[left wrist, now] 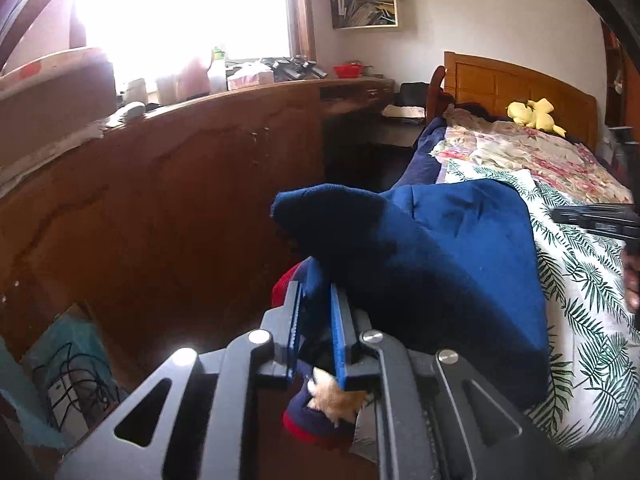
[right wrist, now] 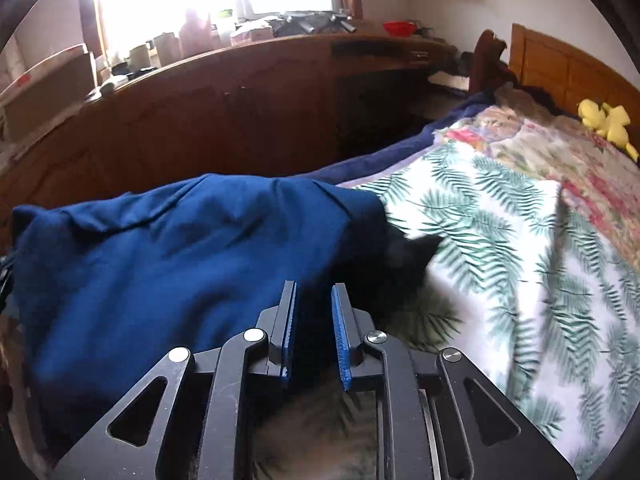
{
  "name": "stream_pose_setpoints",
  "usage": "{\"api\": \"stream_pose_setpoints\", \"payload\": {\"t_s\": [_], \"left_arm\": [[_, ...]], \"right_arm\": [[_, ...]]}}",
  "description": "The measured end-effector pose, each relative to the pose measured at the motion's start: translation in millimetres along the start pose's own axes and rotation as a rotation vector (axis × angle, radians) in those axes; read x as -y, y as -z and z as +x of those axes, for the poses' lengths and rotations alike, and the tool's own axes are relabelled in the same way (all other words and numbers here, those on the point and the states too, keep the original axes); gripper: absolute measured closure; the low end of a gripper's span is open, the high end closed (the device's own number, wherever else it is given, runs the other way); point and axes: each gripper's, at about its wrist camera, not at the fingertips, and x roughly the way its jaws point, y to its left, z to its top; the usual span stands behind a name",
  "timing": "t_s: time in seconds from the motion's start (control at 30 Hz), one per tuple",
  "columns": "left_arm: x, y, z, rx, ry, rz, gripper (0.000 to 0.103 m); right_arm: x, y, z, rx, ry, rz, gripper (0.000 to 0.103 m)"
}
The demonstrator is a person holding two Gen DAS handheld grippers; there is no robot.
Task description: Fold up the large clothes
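Observation:
A large dark-blue garment [left wrist: 440, 260] lies bunched at the near edge of the bed, and the right wrist view shows it spread toward the left [right wrist: 160, 260]. My left gripper [left wrist: 316, 286] is shut on a fold of it. A red-trimmed part with a tan furry patch [left wrist: 336, 400] hangs below the pads. My right gripper [right wrist: 314, 284] stands over the garment's right edge with its jaws a little apart. I see no cloth pinched between them. The other gripper's dark body [left wrist: 596, 220] and a hand show at the right edge of the left wrist view.
The bed has a palm-leaf cover [right wrist: 500, 240], a floral quilt [left wrist: 540, 156], a yellow plush toy [left wrist: 536, 114] and a wooden headboard [left wrist: 520, 84]. A long wooden cabinet [left wrist: 180, 200] with clutter runs along the bed's left side. A box with cables [left wrist: 68, 372] sits on the floor.

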Motion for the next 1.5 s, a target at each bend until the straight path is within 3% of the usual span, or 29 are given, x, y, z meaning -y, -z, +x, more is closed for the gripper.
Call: {"api": "stream_pose_setpoints", "payload": {"t_s": [0.13, 0.43, 0.73, 1.0, 1.17, 1.5], "left_arm": [[12, -3, -38, 0.086, -0.042, 0.017, 0.091], [90, -21, -127, 0.208, 0.103, 0.038, 0.086], [199, -23, -167, 0.212, 0.301, 0.091, 0.085], [297, -14, -194, 0.184, 0.481, 0.177, 0.083], [342, -1, -215, 0.168, 0.562, 0.2, 0.082], [405, 16, -264, 0.175, 0.637, 0.247, 0.081]], "right_arm": [[2, 21, -62, 0.058, 0.0, -0.019, 0.082], [14, 64, -204, 0.207, 0.013, -0.001, 0.053], [37, 123, -308, 0.267, 0.119, 0.025, 0.044], [70, 185, -378, 0.306, 0.236, 0.115, 0.025], [85, 221, -410, 0.326, 0.321, 0.16, 0.018], [112, 282, -476, 0.376, 0.458, 0.309, 0.017]]}}
